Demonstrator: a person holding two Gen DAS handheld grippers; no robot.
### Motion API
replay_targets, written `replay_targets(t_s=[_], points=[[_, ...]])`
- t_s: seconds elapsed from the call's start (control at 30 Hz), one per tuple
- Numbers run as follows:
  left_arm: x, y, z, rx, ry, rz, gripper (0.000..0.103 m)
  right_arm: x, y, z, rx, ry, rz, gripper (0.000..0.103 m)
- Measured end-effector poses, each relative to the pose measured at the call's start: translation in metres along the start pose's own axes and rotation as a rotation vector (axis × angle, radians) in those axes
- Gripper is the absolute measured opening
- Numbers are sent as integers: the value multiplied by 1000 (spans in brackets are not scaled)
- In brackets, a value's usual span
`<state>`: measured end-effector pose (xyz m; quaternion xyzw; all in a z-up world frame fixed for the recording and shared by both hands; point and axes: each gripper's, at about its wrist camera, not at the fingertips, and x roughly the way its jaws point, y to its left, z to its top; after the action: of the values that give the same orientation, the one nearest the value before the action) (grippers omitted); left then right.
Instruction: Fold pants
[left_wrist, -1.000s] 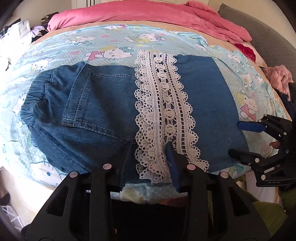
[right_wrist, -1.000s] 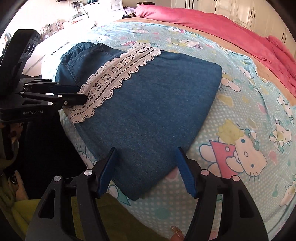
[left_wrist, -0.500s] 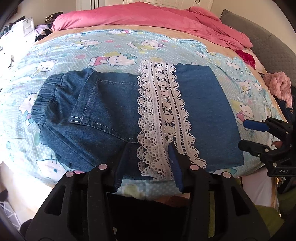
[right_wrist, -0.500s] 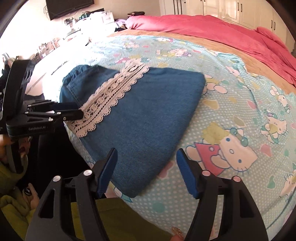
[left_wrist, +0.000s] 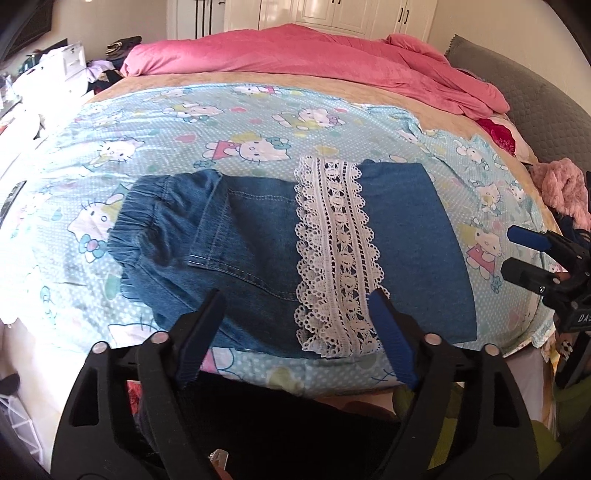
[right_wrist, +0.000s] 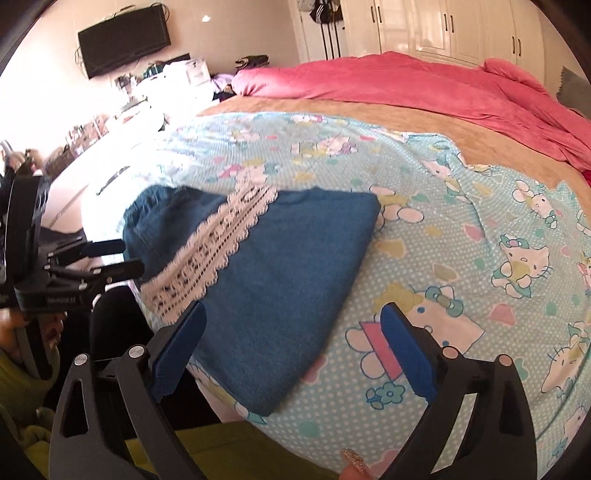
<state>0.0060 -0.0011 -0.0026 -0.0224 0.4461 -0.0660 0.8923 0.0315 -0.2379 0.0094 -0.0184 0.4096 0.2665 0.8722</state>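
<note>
Left wrist view: left gripper (left_wrist: 295, 317) jaws have just been opening and now stand wide, nothing clamped; the near edge of the pants (left_wrist: 295, 251) shows between the pads but is not pinched. Pants lie folded on the cartoon-print bedsheet (left_wrist: 221, 122), close to the bed's near edge. Risk, as I judge it: the lace band (left_wrist: 334, 254) hangs right at the near edge, so a fingertip (left_wrist: 391, 336) catching it on the way out could drag the top layer and undo the fold. Denim is dark blue, elastic waistband bunched at left, lace laid across the middle, right part flat and square. Right wrist view: right gripper (right_wrist: 291, 350) jaws also just opened wide, holding nothing, above the folded corner of the pants (right_wrist: 288, 280). Frame is motion-blurred. That corner overhangs the bed edge slightly and may slip.
</note>
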Motion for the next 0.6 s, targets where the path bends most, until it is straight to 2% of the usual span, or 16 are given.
replay_targets(t_s=[0.1,0.23,0.6], points=[[-6,4,1,-7,-15,8,86,-4,-1,5,10,-14,4,95],[-15,10,3,-22,-37,16,91,-9,5,13,1,-28,7,95],[-31,34,1,-76,-67,29,93,-6,38,47,-83,-46,46,95]])
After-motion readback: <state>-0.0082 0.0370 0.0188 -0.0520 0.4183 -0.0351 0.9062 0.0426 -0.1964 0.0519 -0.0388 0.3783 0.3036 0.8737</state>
